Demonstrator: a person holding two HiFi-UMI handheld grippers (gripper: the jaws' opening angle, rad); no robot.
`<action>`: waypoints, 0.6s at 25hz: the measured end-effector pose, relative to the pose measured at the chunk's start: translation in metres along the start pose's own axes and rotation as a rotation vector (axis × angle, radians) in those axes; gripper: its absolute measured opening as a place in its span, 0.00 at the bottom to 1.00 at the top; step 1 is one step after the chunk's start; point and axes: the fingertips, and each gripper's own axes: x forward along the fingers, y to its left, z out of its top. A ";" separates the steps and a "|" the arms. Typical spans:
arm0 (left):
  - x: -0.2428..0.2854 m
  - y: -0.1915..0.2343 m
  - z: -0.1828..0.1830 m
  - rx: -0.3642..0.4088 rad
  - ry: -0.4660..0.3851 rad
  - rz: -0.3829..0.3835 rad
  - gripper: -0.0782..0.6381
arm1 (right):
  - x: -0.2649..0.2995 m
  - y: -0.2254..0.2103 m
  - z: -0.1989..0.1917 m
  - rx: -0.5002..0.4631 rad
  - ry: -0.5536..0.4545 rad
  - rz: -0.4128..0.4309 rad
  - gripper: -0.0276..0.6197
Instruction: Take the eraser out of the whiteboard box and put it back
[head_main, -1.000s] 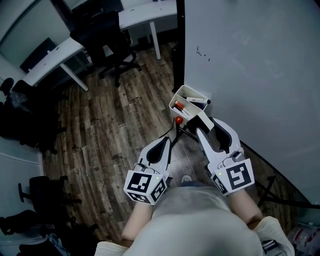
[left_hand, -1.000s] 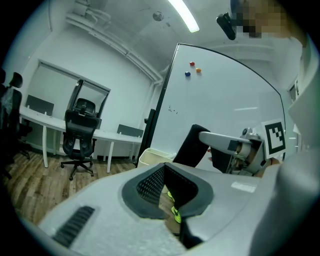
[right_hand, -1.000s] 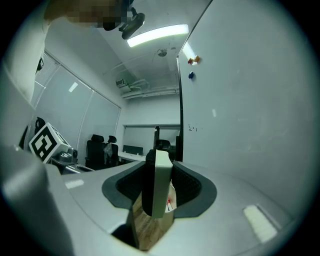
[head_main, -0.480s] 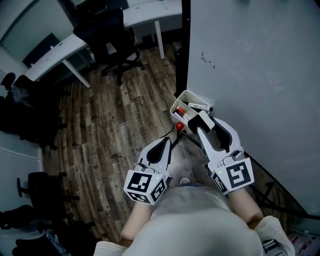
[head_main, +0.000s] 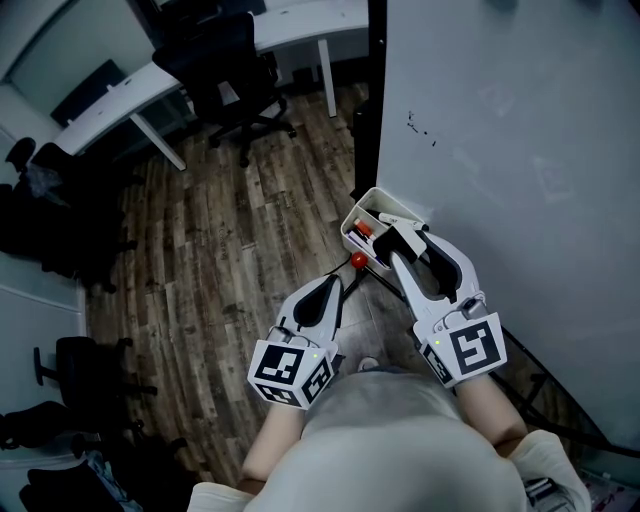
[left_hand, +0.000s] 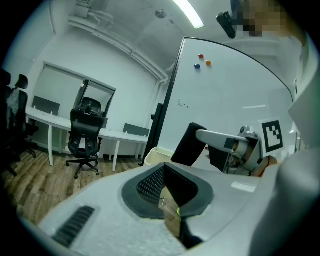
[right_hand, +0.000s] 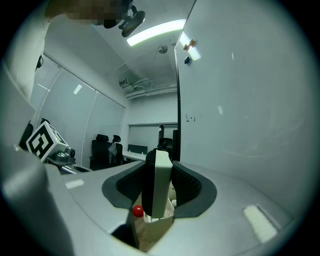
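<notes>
The whiteboard box (head_main: 362, 211) is a small white bin fixed at the whiteboard's (head_main: 500, 150) lower left edge, with markers inside. My right gripper (head_main: 408, 246) is shut on the eraser (head_main: 403, 240), white with a black felt side, held upright just over the box's near rim. In the right gripper view the eraser (right_hand: 159, 187) stands between the pads above the box (right_hand: 157, 229). My left gripper (head_main: 328, 288) hangs shut and holds nothing, lower left of the box. From the left gripper view the eraser (left_hand: 189, 145) and the box (left_hand: 158, 154) show ahead.
A red knob (head_main: 357, 261) sits just below the box on the board's stand. A black office chair (head_main: 225, 70) and white desks (head_main: 130, 95) stand at the back over a wooden floor (head_main: 220, 260). More dark chairs crowd the left edge.
Both grippers have edged toward the whiteboard. The eraser now overlaps the box's near rim and covers the marker that showed before. Neither gripper's jaws have moved.
</notes>
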 end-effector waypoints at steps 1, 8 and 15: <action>0.001 0.000 0.000 0.000 -0.001 0.001 0.12 | 0.001 -0.001 0.000 0.000 0.000 0.003 0.30; 0.006 -0.001 -0.002 -0.006 -0.001 0.011 0.12 | 0.006 -0.004 -0.013 0.004 0.027 0.013 0.30; 0.006 0.002 -0.004 -0.014 0.006 0.027 0.12 | 0.010 -0.005 -0.026 0.017 0.050 0.021 0.30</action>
